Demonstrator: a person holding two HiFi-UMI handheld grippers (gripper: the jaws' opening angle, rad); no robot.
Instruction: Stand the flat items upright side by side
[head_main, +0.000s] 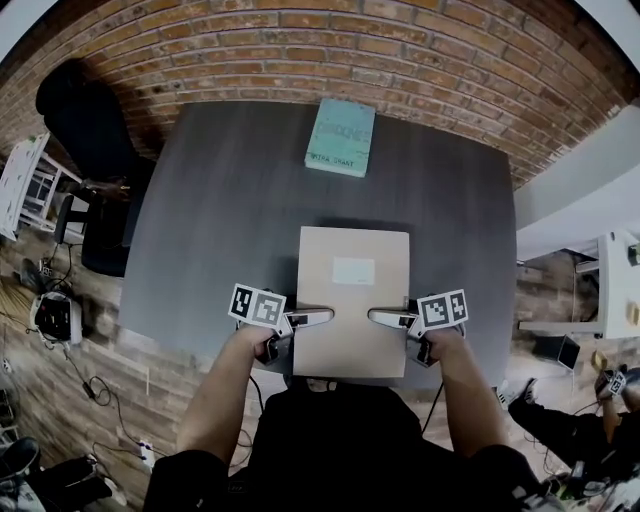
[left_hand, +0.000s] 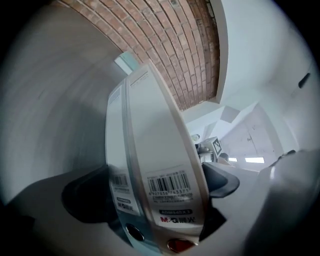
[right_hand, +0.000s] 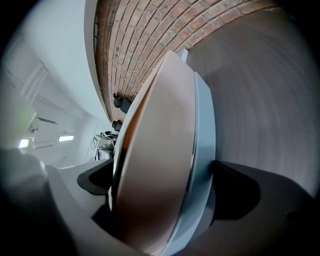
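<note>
We have nothing upright yet: left gripper (head_main: 322, 318) and right gripper (head_main: 378, 317), unclenched, straddle the folder stack (head_main: 353, 290) at the table's (head_main: 220, 220) near edge; the teal book (head_main: 340, 137) lies flat at the far edge.

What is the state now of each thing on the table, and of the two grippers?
brown folder stack, lying flat at the near edge of the table, not yet upright
teal book, closed, lying flat near the far edge, untouched
left gripper, open, jaws around the stack's left edge
right gripper, open, jaws around the stack's right edge
</note>
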